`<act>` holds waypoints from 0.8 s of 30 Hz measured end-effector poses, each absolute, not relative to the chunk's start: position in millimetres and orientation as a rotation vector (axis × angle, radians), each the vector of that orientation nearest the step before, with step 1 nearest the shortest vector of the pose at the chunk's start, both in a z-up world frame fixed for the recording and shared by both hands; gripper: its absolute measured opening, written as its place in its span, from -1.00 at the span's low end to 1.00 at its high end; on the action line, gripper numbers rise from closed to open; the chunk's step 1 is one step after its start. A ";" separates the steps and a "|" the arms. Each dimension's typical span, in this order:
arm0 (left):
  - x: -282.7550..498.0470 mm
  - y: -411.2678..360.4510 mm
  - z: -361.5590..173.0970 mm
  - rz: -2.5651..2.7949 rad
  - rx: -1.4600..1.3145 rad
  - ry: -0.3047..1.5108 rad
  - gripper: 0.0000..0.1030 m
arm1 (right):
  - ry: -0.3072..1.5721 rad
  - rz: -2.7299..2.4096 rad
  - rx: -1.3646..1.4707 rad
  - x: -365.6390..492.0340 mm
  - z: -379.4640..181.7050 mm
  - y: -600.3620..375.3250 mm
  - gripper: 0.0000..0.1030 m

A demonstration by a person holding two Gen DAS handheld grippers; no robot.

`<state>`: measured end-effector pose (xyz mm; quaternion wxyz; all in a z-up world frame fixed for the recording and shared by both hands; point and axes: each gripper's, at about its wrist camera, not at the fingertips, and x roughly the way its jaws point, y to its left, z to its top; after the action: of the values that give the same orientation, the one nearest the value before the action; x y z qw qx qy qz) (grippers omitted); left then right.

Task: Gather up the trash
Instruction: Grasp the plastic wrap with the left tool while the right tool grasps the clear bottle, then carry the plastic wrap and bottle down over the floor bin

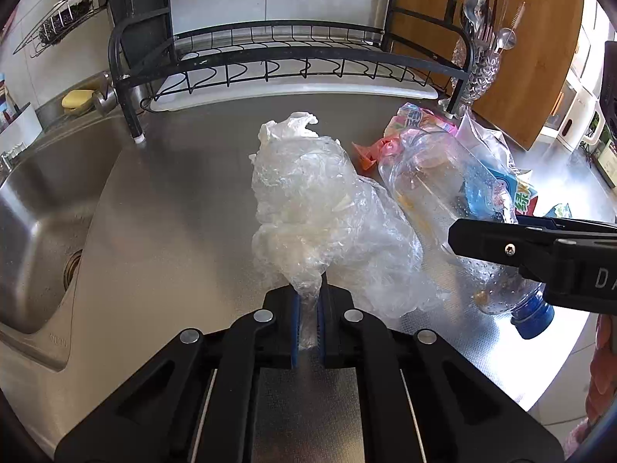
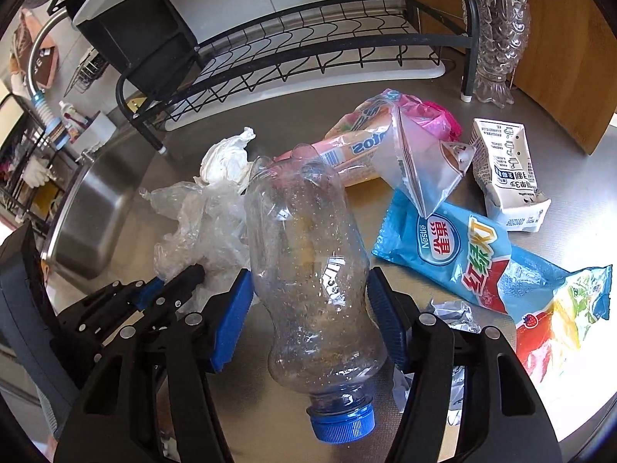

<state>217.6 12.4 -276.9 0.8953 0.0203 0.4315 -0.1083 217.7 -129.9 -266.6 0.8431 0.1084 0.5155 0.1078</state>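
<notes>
My left gripper [image 1: 307, 320] is shut on a crumpled clear plastic bag [image 1: 320, 208], which stands up from the steel counter; the bag also shows in the right wrist view [image 2: 200, 227]. My right gripper [image 2: 310, 308] is shut on a clear plastic bottle [image 2: 308, 270] with a blue cap [image 2: 341, 422] that points toward the camera; the blue pads press both sides. The bottle also shows in the left wrist view [image 1: 443, 196], with the right gripper [image 1: 540, 250] beside the bag.
More trash lies on the counter: a blue Nestle wrapper [image 2: 462, 258], a white milk carton [image 2: 509, 173], a pink snack bag [image 2: 370, 135], a white tissue [image 2: 227, 158], foil [image 2: 451, 312]. A black dish rack [image 1: 285, 61] stands behind. The sink [image 1: 42, 208] is at the left.
</notes>
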 end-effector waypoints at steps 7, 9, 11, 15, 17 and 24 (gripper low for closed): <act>186.0 19.3 -247.8 -0.203 0.065 0.836 -0.91 | 1.038 0.232 0.220 193.1 -239.6 -125.4 0.18; 172.4 21.6 -238.8 -0.199 0.067 0.820 -0.91 | 1.019 0.235 0.216 183.1 -229.7 -123.2 0.18; 157.5 24.8 -229.7 -0.193 0.066 0.805 -0.91 | 1.006 0.240 0.222 172.2 -221.3 -121.7 0.17; 122.7 29.7 -214.9 -0.182 0.078 0.777 -0.91 | 0.986 0.250 0.217 151.4 -209.0 -118.1 0.17; 104.5 31.2 -209.5 -0.181 0.076 0.767 -0.91 | 0.970 0.258 0.211 134.8 -201.3 -115.7 0.17; 32.0 29.8 -205.1 -0.192 0.095 0.738 -0.91 | 0.926 0.281 0.198 65.1 -187.7 -113.5 0.16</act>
<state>32.0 29.8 -205.1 0.9270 0.0463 0.3601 -0.0938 65.1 -113.5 -187.7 0.8805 0.0948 0.4444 0.1351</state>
